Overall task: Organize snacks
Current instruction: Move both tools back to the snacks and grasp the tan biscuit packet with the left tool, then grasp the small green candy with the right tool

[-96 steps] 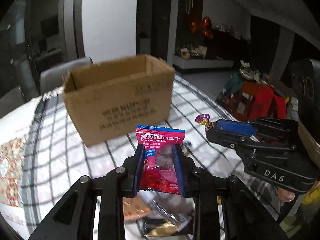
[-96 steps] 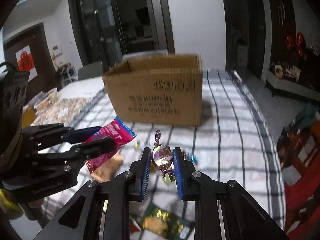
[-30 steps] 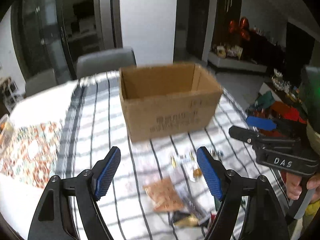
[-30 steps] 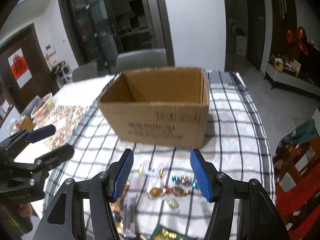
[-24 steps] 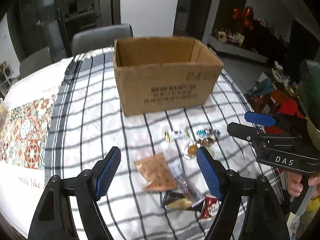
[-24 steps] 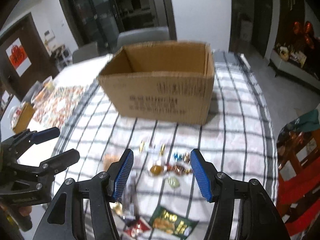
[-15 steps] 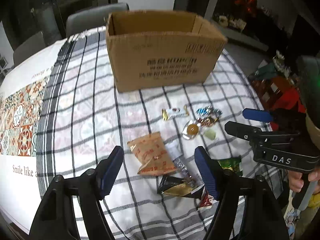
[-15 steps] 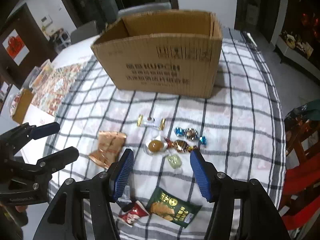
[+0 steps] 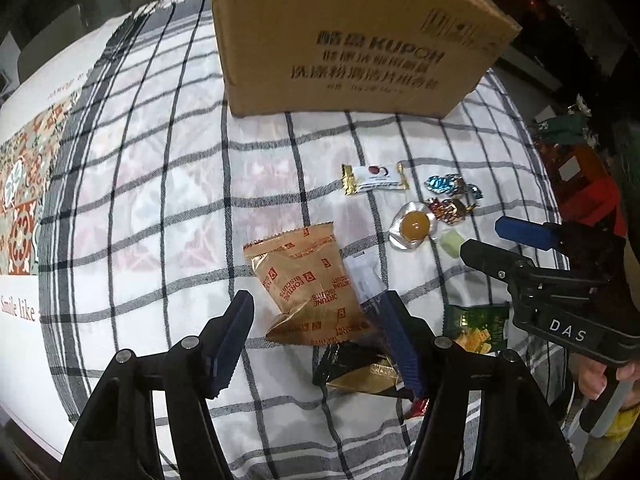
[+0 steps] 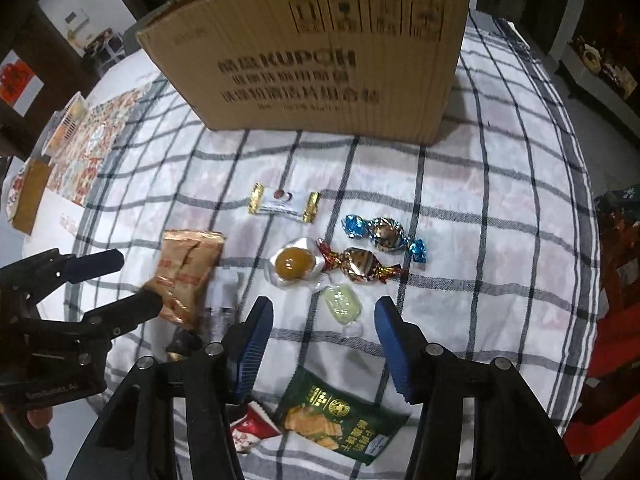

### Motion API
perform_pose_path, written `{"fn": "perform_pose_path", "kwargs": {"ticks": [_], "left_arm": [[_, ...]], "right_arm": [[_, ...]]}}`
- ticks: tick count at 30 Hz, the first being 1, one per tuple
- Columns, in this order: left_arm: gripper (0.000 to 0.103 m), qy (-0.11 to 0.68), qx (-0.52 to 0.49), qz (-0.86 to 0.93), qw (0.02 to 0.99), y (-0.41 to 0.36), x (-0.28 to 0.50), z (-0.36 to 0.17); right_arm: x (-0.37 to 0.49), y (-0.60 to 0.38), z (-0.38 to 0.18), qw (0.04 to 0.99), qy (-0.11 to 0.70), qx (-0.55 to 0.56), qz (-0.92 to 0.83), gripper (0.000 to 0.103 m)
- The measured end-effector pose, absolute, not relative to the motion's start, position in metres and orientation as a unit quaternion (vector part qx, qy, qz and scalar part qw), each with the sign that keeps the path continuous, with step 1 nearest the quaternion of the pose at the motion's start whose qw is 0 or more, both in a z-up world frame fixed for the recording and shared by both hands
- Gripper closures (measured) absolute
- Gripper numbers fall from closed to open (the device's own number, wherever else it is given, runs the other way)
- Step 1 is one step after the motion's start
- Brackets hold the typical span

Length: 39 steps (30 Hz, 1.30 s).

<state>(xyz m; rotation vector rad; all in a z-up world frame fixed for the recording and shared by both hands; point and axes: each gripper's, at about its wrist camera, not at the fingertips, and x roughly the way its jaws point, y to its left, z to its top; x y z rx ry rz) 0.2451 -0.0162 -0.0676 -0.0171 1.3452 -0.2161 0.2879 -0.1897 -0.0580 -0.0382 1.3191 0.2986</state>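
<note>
A cardboard box [image 9: 352, 36] [image 10: 320, 48] stands at the far side of the checked tablecloth. Loose snacks lie in front of it. My left gripper [image 9: 316, 340] is open and empty, low over a gold biscuit packet [image 9: 308, 284] [image 10: 186, 272]. My right gripper [image 10: 322, 340] is open and empty, just above a pale green candy [image 10: 342, 304] [image 9: 450, 242]. Nearby lie an orange jelly [image 10: 294, 266], a red-ended foil candy [image 10: 358, 266], a blue-ended candy [image 10: 384, 234], a white bar [image 10: 284, 200] and a green cracker packet [image 10: 340, 420].
A clear sachet [image 9: 366, 276], a black-and-gold packet [image 9: 356, 368] and a red packet [image 10: 250, 428] lie near the left gripper. A patterned mat [image 9: 24, 184] covers the table's left side. A red object [image 10: 616, 280] stands off the table's right edge.
Both grippers held snacks earlier, a red packet and a purple candy; they are now open and empty. Both have dropped from above the box toward the snacks on the cloth.
</note>
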Motion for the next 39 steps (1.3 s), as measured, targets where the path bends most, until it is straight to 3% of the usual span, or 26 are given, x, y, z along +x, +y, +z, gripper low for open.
{"fn": "perform_pose_path", "kwargs": {"ticks": [8, 24, 28, 32, 39], "left_arm": [[0.042, 0.637, -0.009, -0.092, 0.765, -0.021, 0.253, -0.084], [0.05, 0.655, -0.029, -0.086, 0.75, -0.021, 0.269, -0.103], [0.058, 0.651, -0.024, -0.094, 0.752, -0.025, 0.27, -0.103], [0.064, 0.649, -0.017, -0.095, 0.755, -0.024, 0.269, -0.102], [0.065, 0.639, -0.012, -0.108, 0.762, -0.018, 0.261, -0.093]], "right_arm": [[0.294, -0.189, -0.076, 0.767, 0.625, -0.03, 0.141, 0.06], [0.299, -0.177, -0.093, 0.759, 0.632, -0.058, 0.145, 0.07], [0.301, -0.174, -0.097, 0.758, 0.633, -0.063, 0.147, 0.083], [0.299, -0.173, -0.097, 0.759, 0.631, -0.061, 0.146, 0.083], [0.289, -0.17, -0.08, 0.766, 0.622, -0.054, 0.155, 0.083]]}}
